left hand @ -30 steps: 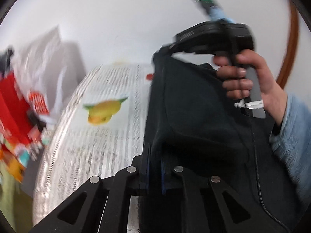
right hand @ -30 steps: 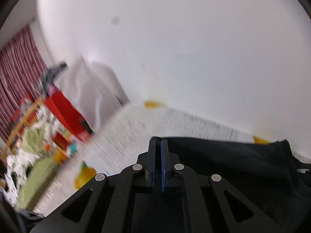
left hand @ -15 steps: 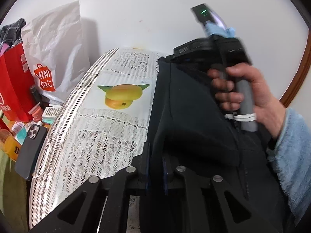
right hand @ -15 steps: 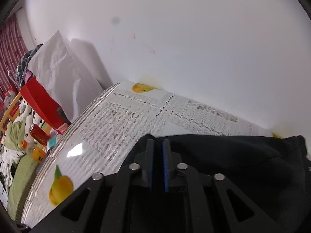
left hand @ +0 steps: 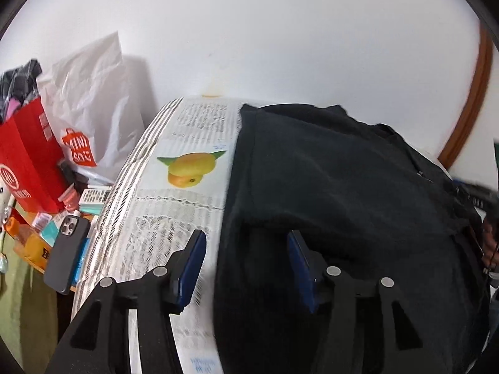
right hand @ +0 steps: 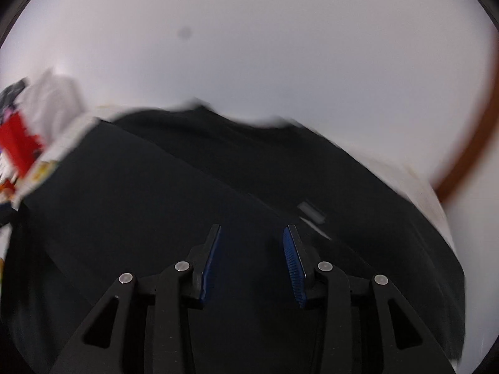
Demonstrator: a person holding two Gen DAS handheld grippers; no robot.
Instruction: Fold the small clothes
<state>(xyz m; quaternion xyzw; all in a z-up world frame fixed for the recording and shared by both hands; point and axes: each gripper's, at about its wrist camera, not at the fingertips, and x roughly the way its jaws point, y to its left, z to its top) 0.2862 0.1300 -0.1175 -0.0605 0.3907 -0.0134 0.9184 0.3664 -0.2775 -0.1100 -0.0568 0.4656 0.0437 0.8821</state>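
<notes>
A black garment [left hand: 336,187] lies spread on the table's lace-and-fruit tablecloth [left hand: 174,205]. My left gripper [left hand: 246,237] is open and empty, above the garment's near left edge. In the right wrist view the same black garment [right hand: 187,202] fills the lower frame, with a small white label [right hand: 312,212] on it. My right gripper [right hand: 252,233] is open and empty just above the cloth. The right view is motion-blurred.
Left of the table stand a red paper bag [left hand: 25,162], a white Miniso bag [left hand: 87,118], a black phone [left hand: 67,249] and small boxes. A white wall lies behind the table. A brown wooden frame [left hand: 467,106] curves at the right.
Both grippers have opened and let go of the black garment, which now lies flat on the table. The right gripper has left the left view's centre.
</notes>
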